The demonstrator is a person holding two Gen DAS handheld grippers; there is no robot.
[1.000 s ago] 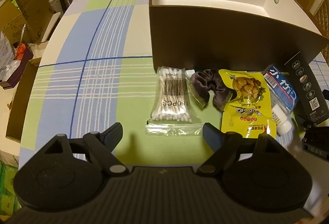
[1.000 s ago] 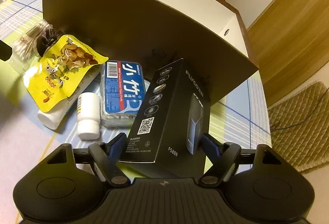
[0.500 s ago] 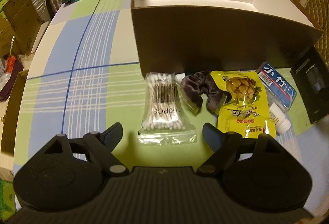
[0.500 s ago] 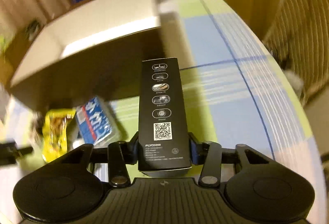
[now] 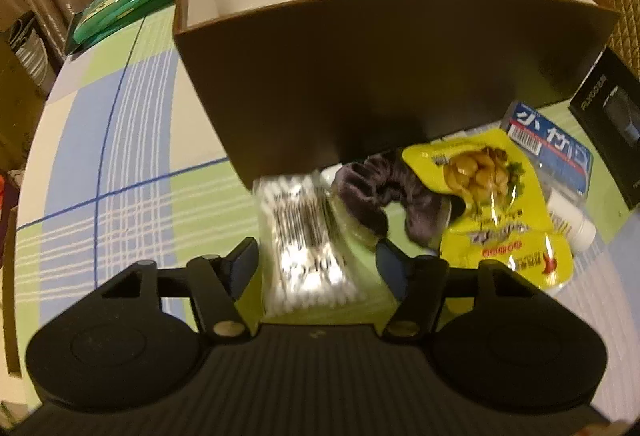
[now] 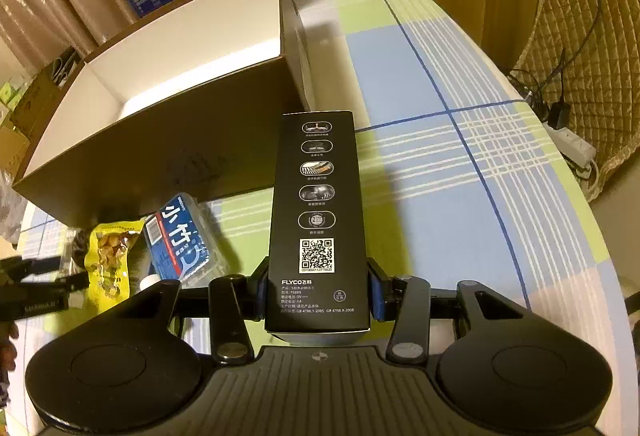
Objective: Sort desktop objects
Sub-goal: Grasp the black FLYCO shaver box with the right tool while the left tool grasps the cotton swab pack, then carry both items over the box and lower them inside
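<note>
The left gripper (image 5: 316, 264) is closing around the cotton swab bag (image 5: 306, 244), which lies lengthwise between its fingers, pointing straight ahead.

Dim warm yellow indoor light, overhead source. Fisheye bending strong at edges, dark corner vignette in both views. Left wrist view motion-blurred: cotton swab pack (image 5: 306, 248) smeared, glare on wrapper. Right wrist view sharper; black box (image 6: 318, 220) print legible, casting shadow right on tablecloth (image 6: 460, 163). Far background soft.
</note>
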